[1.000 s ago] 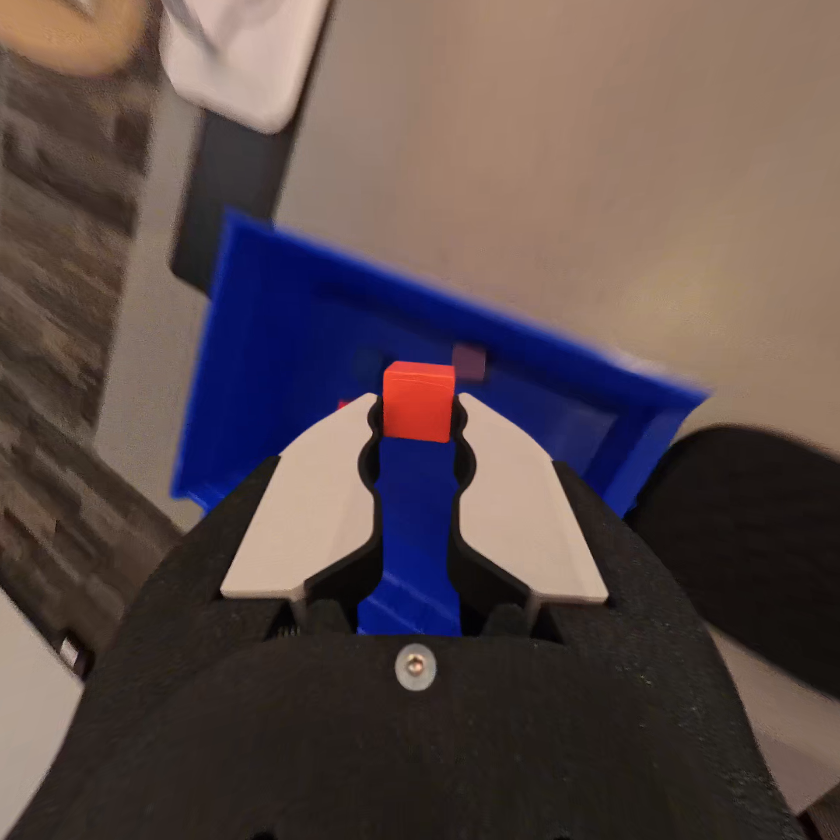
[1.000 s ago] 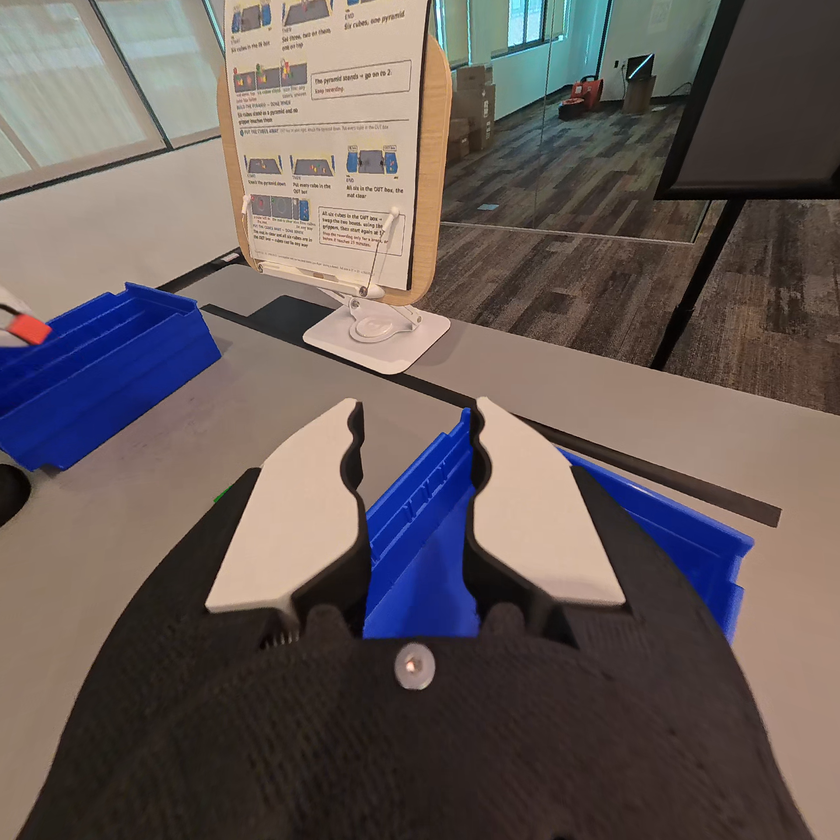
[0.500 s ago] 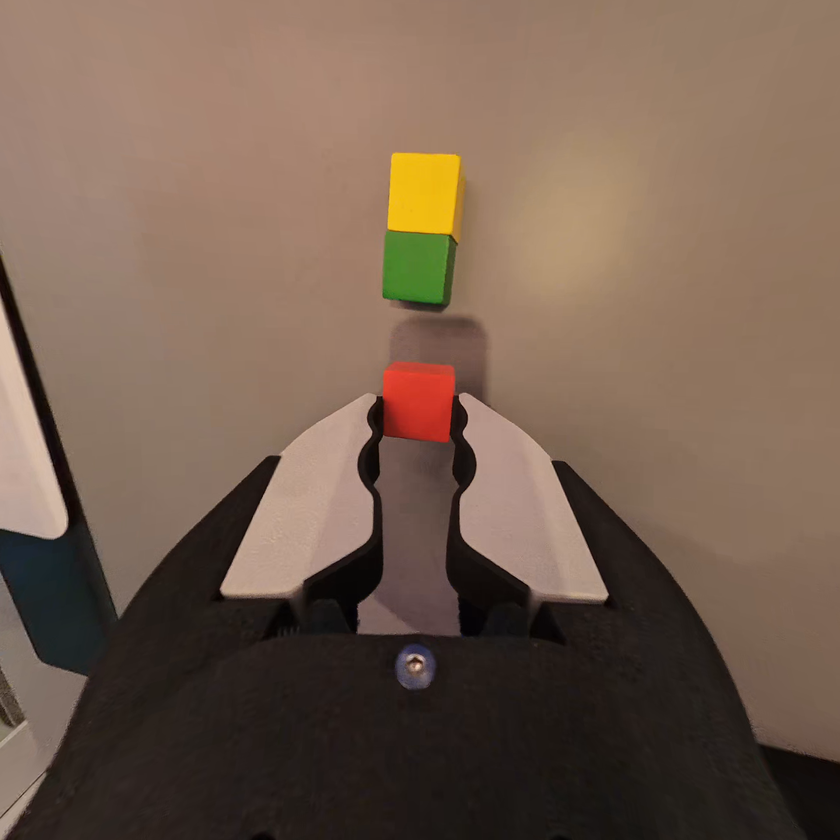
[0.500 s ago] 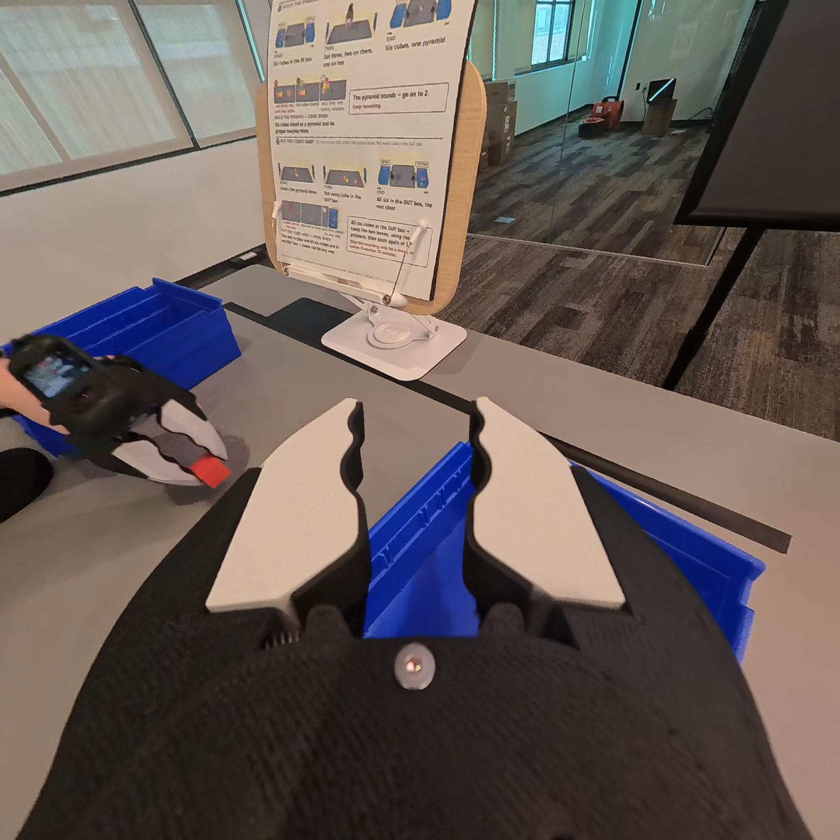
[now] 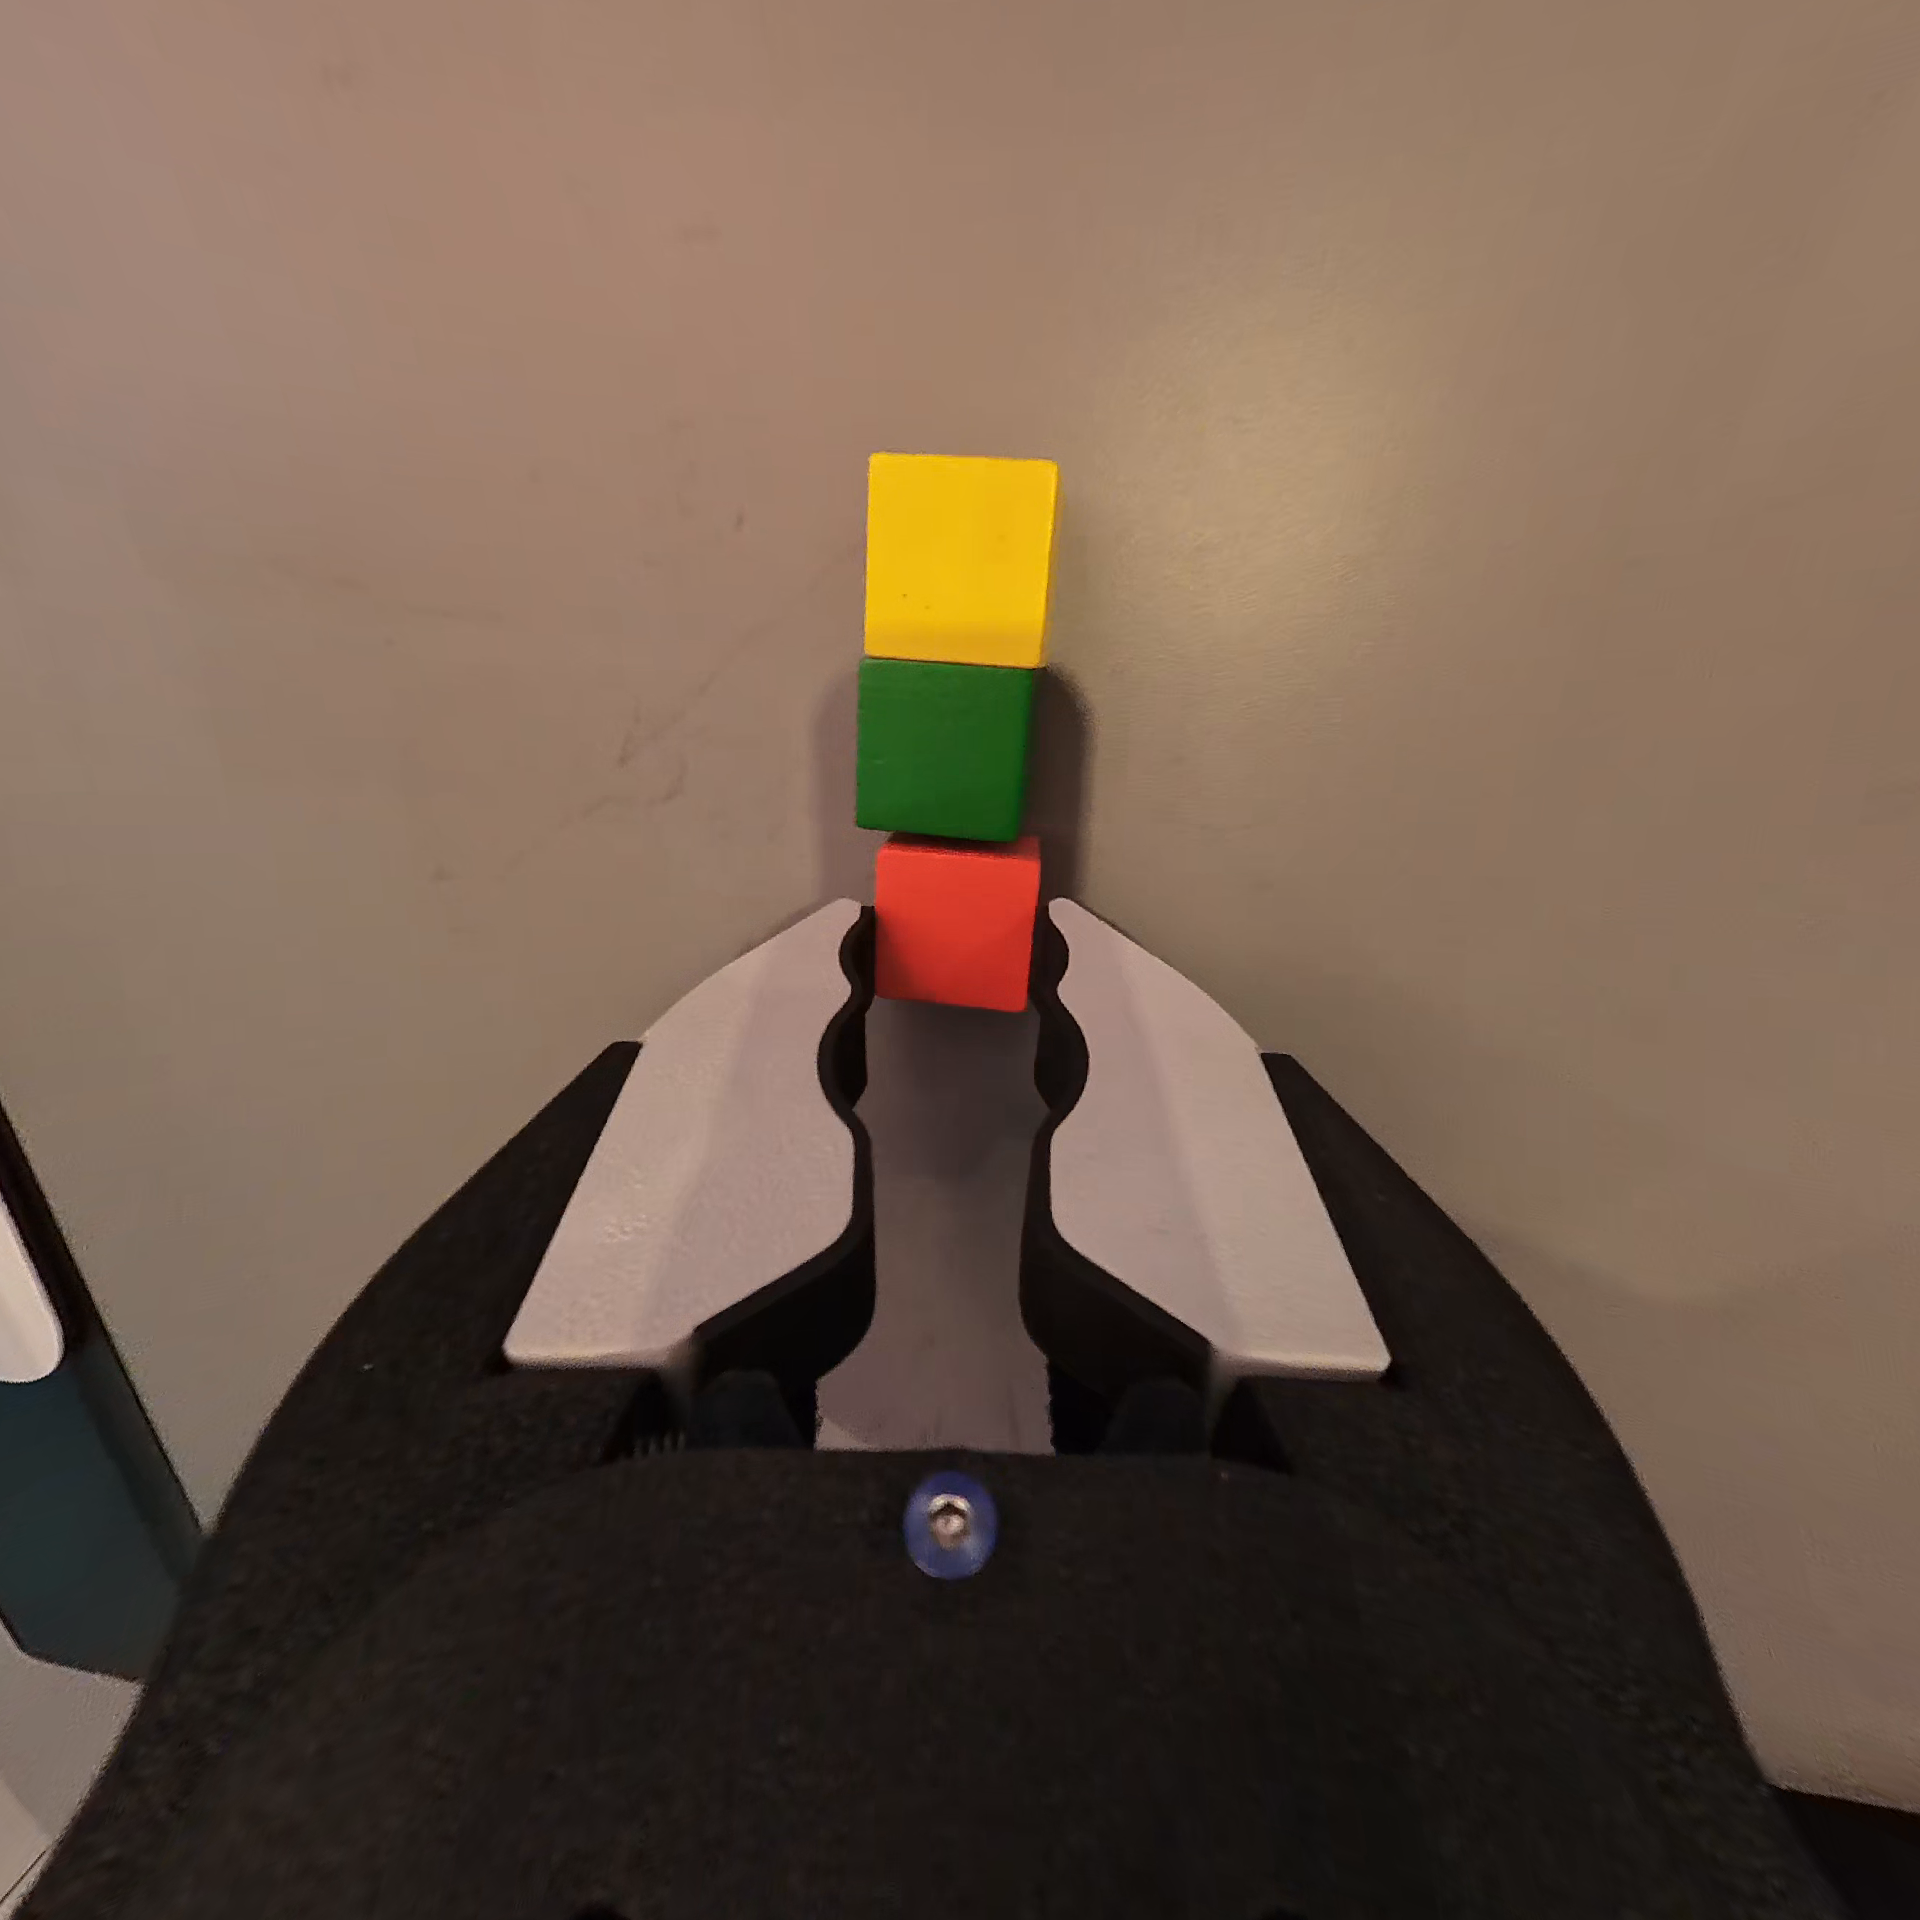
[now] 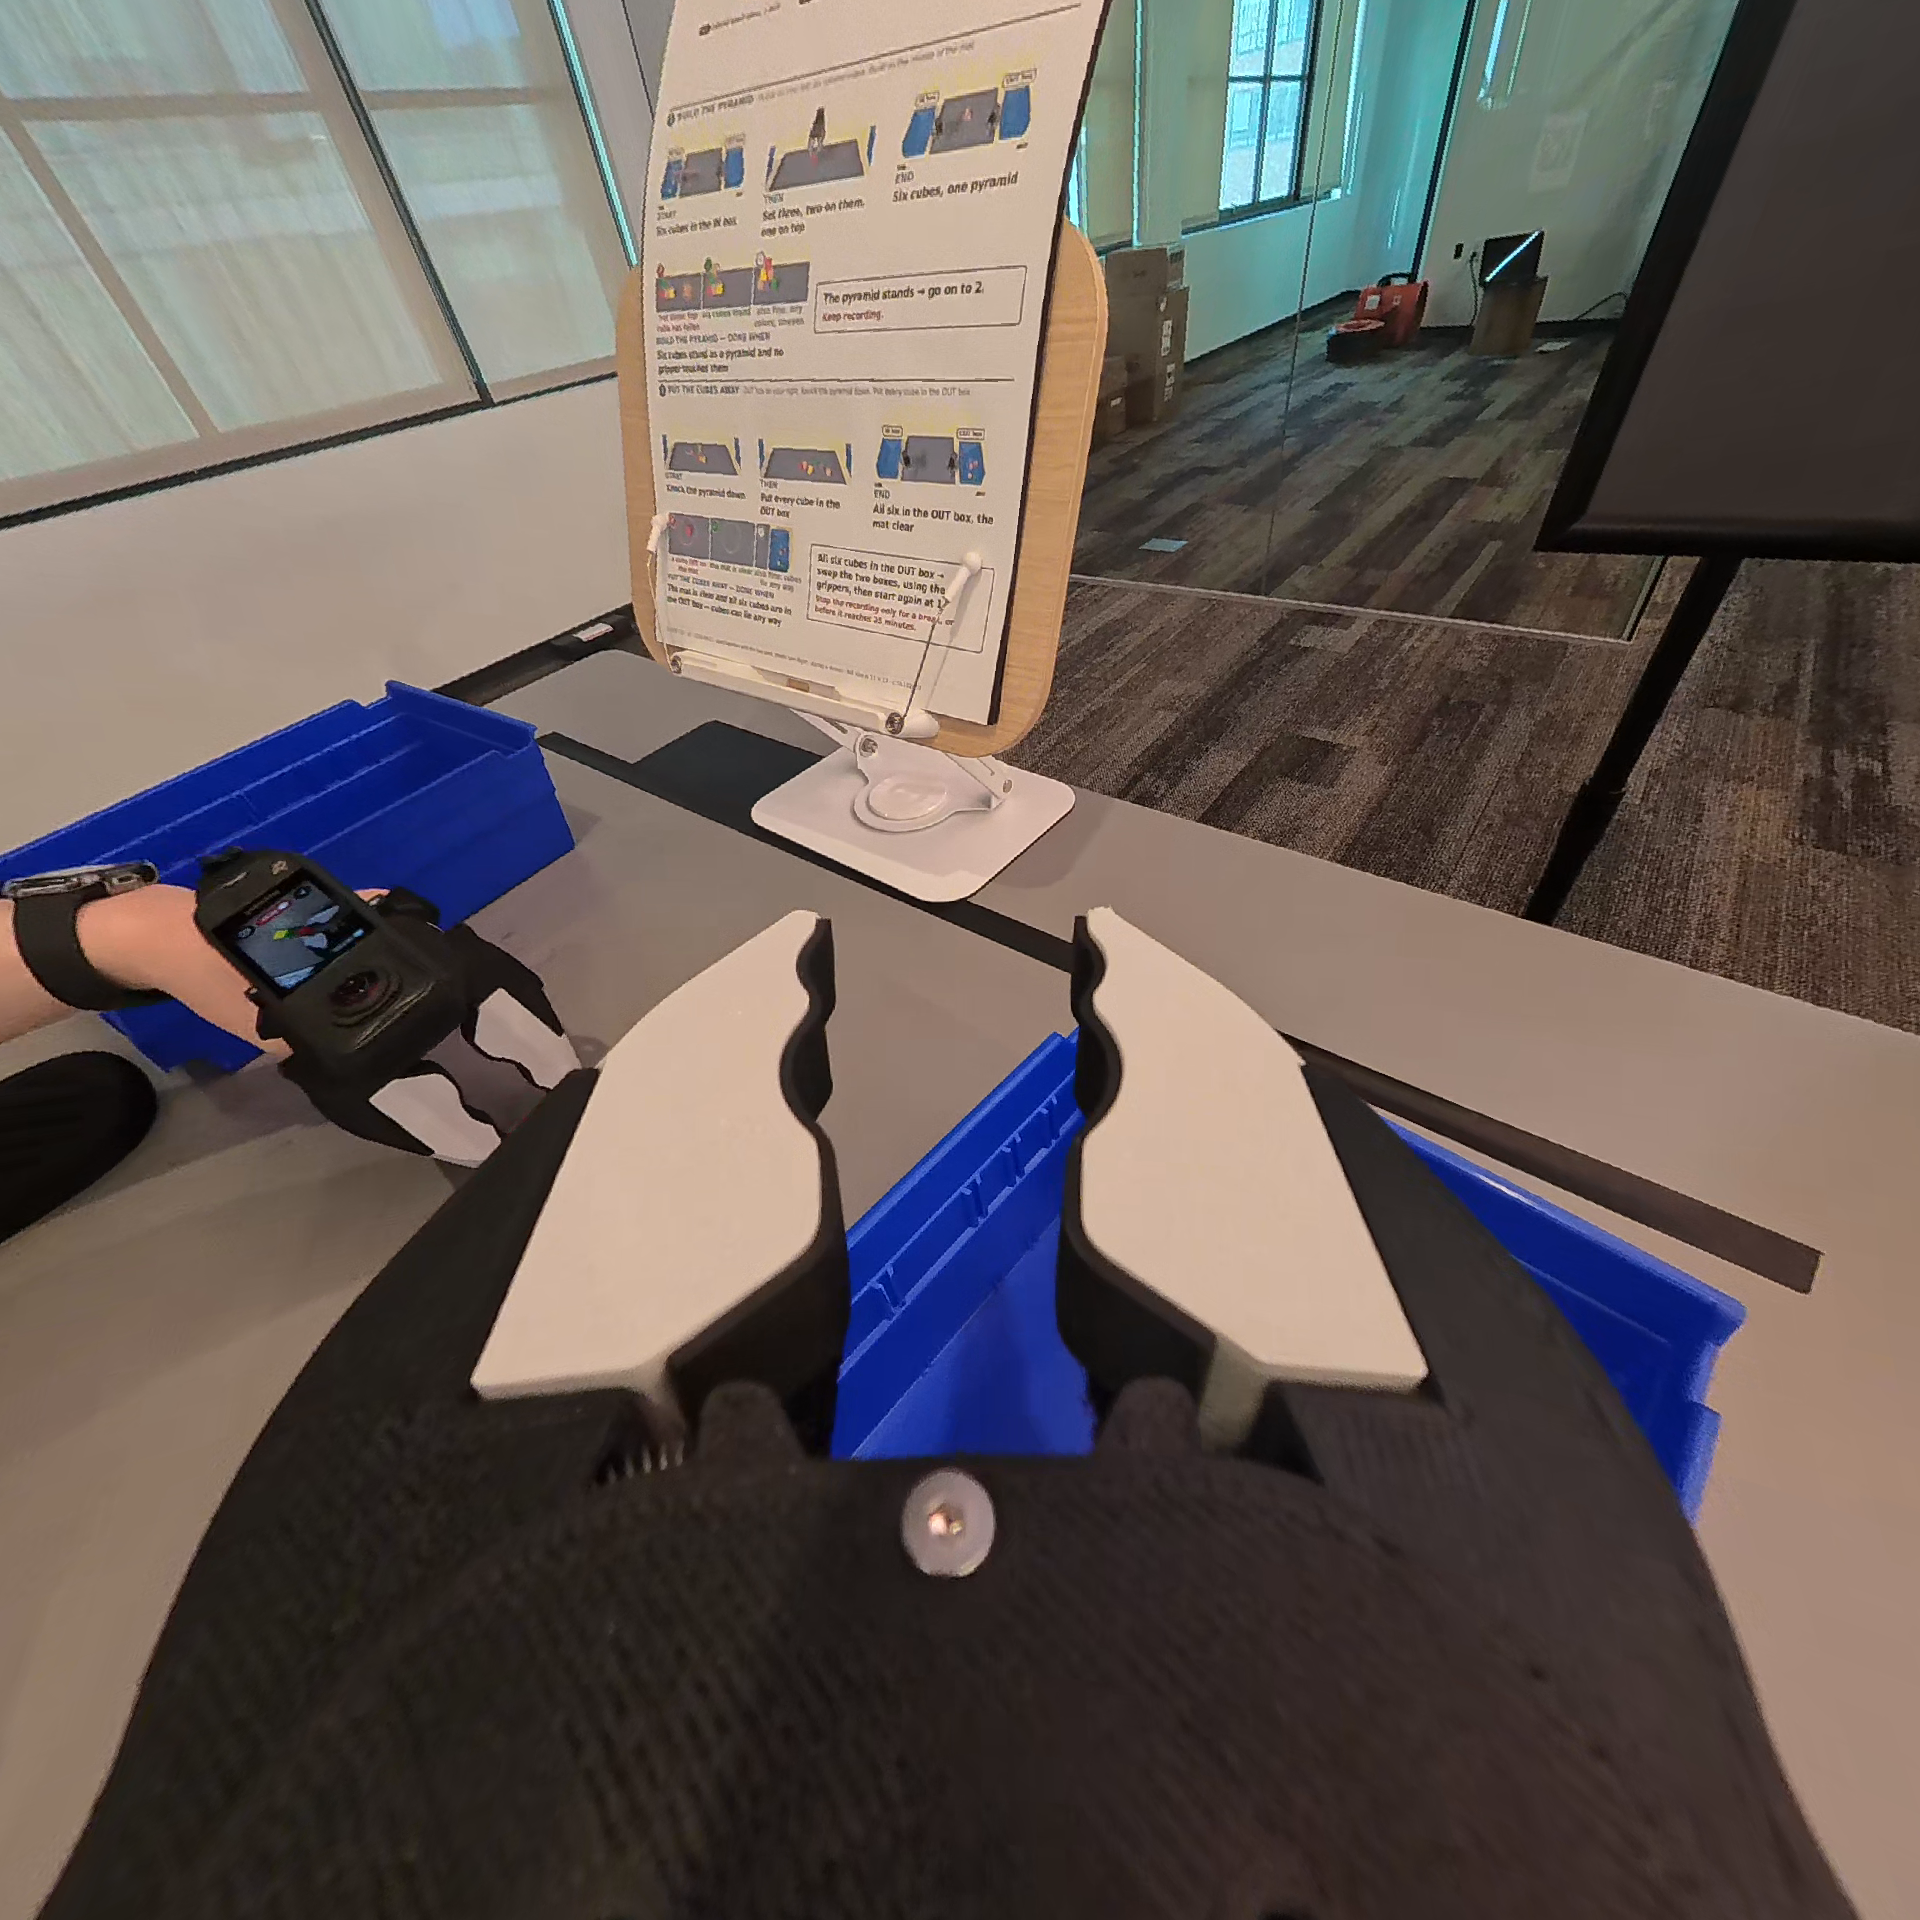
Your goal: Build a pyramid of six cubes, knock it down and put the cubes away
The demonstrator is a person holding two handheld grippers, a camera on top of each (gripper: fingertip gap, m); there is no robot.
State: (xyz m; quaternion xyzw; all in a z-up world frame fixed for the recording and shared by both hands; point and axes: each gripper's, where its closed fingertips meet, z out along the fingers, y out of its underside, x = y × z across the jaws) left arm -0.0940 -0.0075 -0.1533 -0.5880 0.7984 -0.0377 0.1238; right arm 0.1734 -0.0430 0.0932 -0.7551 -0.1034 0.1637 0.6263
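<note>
While you hold the red cube (image 5: pixel 956 925) in your left gripper (image 5: pixel 954 914), you are laying the pyramid's bottom row: it sits at the near end of a line with the green cube (image 5: pixel 943 750) and the yellow cube (image 5: pixel 960 559) on the worktop (image 5: pixel 416 520), touching or nearly touching the green one. Next, I judge, you must settle it flat, then ease the grip without nudging the row. Your left hand (image 6: pixel 156 961) reaches low and level over the worktop. Your right gripper (image 6: pixel 951 971) hangs empty, parted wide, above a blue bin (image 6: pixel 1558 1299).
</note>
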